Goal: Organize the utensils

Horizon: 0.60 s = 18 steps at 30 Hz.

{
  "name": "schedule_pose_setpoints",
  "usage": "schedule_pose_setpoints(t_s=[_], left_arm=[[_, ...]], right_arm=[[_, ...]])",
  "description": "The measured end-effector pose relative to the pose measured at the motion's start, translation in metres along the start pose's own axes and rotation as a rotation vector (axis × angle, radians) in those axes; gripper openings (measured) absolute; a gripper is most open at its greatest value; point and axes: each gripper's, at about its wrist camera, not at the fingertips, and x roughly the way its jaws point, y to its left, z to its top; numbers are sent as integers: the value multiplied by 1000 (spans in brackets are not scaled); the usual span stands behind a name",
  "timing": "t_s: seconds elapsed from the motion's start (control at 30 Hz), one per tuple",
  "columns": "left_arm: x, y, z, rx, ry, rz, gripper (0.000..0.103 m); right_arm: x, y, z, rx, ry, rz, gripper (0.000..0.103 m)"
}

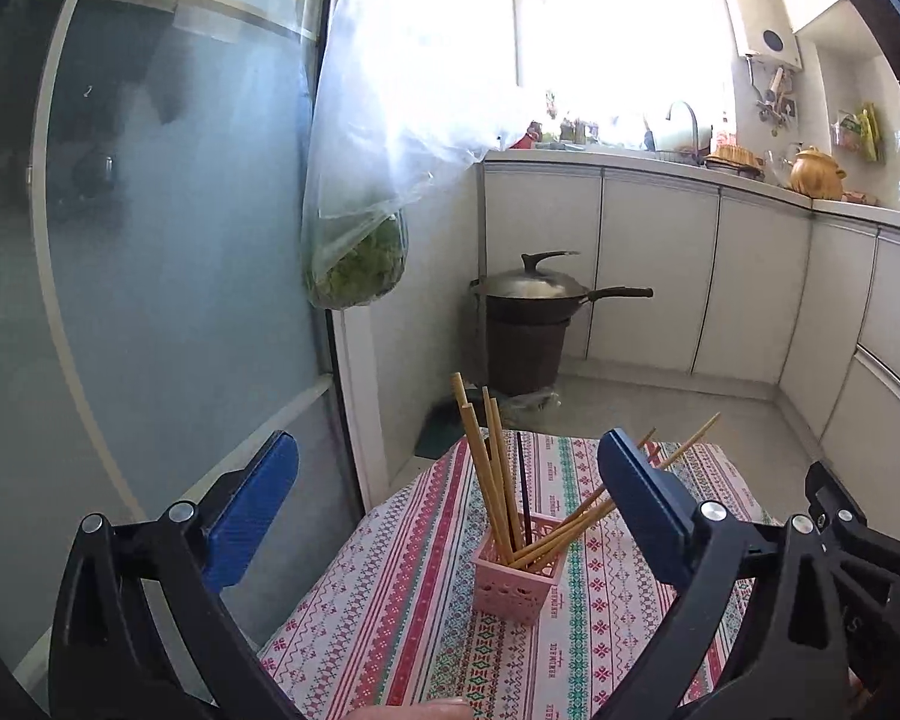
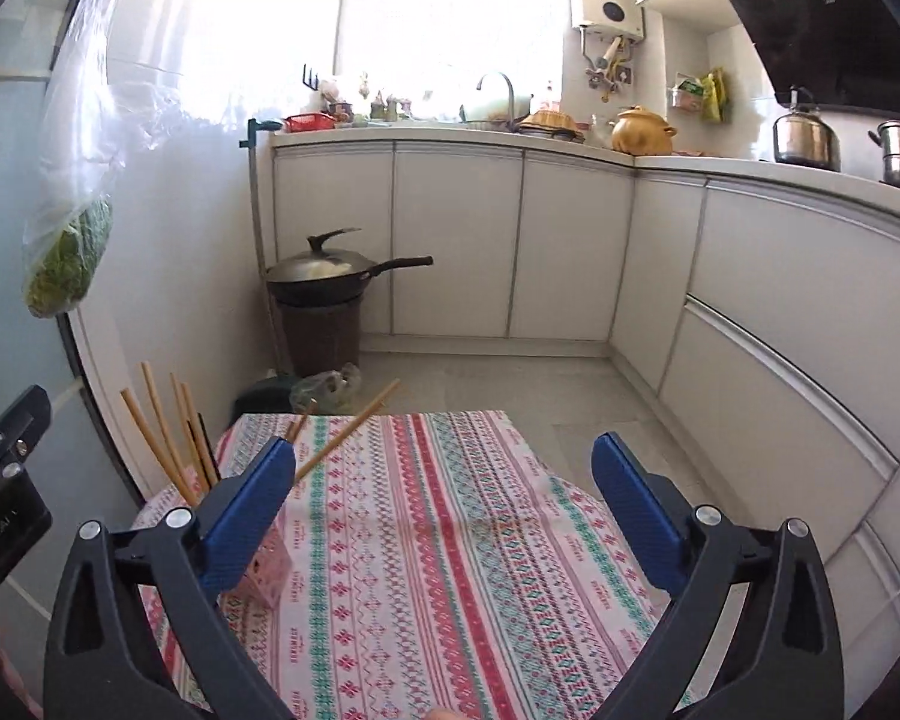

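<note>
Two blue-padded grippers, left gripper (image 1: 450,504) and right gripper (image 2: 444,504), gape wide and empty.
Wooden chopsticks (image 1: 498,480) stand in a pink slotted plastic holder (image 1: 513,585), lower centre, on the striped patterned tablecloth (image 2: 450,570).

We are seeing pale, matt wooden chopsticks (image 1: 498,480) standing in a perforated pink plastic holder (image 1: 519,585) on patterned woven cloth (image 2: 450,540); at twelve o'clock, a dark, dull metal wok (image 2: 324,273).

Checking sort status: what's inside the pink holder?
The pink holder contains several wooden chopsticks and one dark one, some upright, some leaning right. Its walls hide their lower ends and anything at the bottom.
</note>
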Motion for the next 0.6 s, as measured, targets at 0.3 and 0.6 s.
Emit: schedule_pose_setpoints(t_s=[0.3,0.6], left_arm=[[5,-14,-12,64,56,-42,96],[11,-11,-13,52,73,-35,96]], right_arm=[[6,-26,-4,72,77,42,96],[8,-22,-9,69,100,57,96]])
